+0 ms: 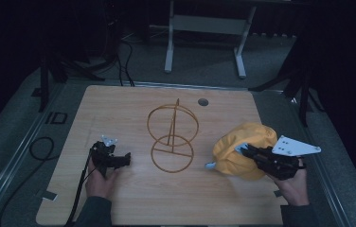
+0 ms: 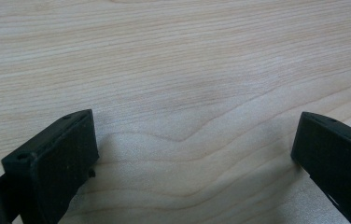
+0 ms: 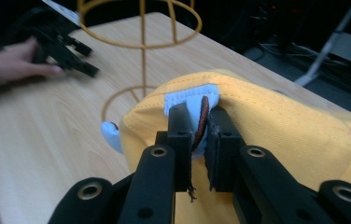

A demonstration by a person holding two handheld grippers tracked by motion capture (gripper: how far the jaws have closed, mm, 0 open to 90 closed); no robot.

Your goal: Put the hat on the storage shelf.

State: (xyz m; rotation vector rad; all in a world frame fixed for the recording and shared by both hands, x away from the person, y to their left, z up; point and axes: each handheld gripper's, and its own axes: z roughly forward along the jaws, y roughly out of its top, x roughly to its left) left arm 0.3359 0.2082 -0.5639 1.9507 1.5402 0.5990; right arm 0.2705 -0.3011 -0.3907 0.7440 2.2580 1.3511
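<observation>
- The cap (image 1: 242,149), yellow cloth, lies on the table (image 1: 133,198) at about four o'clock from the table's middle, just right of the stand (image 1: 172,137).
- Our right gripper (image 3: 197,128) has its jaws pinched on the cap at the white strap (image 3: 190,100) at its rim; in the right gripper view a thin dark edge sits between the jaws, so we judge the hold a narrow one.
- We take the step in hand to be the grasp and first lift of the cap, with the hanging on the stand not yet done.
- The next move, as we judge it, calls for raising the cap clear of the table and carrying it toward ten o'clock, over the stand's upper ring (image 1: 173,122), without the cloth slipping from that thin pinch.
- The stand is a wire frame of two rings on a post; nothing hangs on it or lies inside either ring.
- Our left gripper (image 1: 112,158) rests at about eight o'clock, jaws spread wide over bare wood in the left gripper view, holding nothing and well apart from the cap.
- We see no other container on the table.
</observation>
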